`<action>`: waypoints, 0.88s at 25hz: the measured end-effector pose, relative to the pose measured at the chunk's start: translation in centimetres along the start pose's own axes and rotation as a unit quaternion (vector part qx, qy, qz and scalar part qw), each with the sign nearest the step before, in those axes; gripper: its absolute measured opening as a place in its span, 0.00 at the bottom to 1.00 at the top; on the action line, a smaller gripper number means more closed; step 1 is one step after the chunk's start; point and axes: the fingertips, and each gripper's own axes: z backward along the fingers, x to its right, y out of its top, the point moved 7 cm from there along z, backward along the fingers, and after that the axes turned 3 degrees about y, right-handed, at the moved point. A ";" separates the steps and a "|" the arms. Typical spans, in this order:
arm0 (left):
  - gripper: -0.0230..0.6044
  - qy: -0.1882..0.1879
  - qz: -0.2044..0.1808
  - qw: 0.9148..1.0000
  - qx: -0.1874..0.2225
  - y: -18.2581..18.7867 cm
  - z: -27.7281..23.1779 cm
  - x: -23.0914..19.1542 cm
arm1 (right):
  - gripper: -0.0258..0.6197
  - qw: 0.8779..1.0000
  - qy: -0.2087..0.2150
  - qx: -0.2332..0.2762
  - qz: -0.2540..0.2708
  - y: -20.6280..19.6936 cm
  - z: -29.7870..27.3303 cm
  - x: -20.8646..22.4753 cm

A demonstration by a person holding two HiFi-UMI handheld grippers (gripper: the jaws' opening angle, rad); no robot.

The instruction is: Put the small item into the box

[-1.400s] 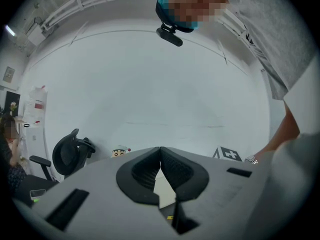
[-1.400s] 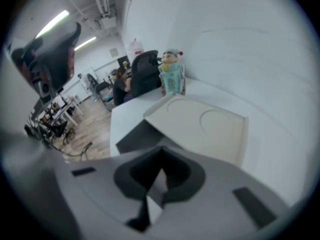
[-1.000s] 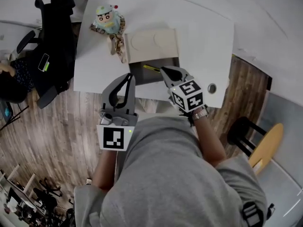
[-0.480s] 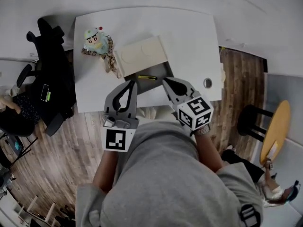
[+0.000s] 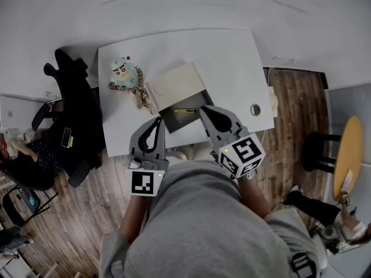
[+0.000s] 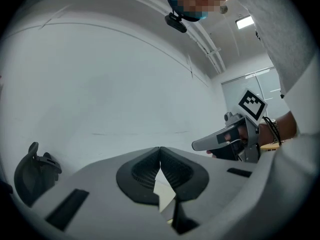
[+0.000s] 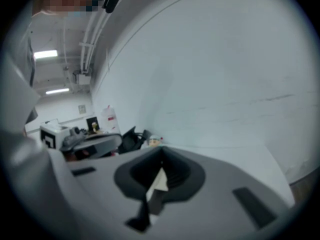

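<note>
On the white table stands an open box with a dark inside. Its beige lid lies just behind it. A small yellow-green item lies inside the box. My left gripper is shut and empty, held over the table's front edge just left of the box. Over the box's right front corner my right gripper is also shut and empty. The left gripper view shows its jaws closed and the right gripper beside it. Both jaws also meet in the right gripper view.
A toy figure with a patterned strap sits on the table left of the lid. The table has a round hole at its right. There is a black office chair at the left, and a black stool and a yellow round seat at the right.
The head view has pulled back, so the table looks smaller. Both grippers stayed shut. The right gripper's tip has drawn back from the item, which stays in the box.
</note>
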 end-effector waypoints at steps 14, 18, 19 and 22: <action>0.09 0.047 -0.015 0.997 0.051 3.0 3.6 -1.9 | 0.09 0.995 0.017 0.087 0.039 4.1 1.8 -3.6; 0.09 0.048 -0.016 0.997 0.053 3.2 4.1 -1.9 | 0.09 0.994 0.024 0.103 0.037 4.4 2.2 -4.2; 0.09 0.045 -0.019 0.997 0.054 3.3 4.2 -1.8 | 0.09 0.993 0.025 0.106 0.033 4.4 2.2 -4.2; 0.09 0.038 -0.023 0.998 0.051 3.4 4.5 -1.5 | 0.09 0.993 0.020 0.114 0.024 4.2 2.4 -4.3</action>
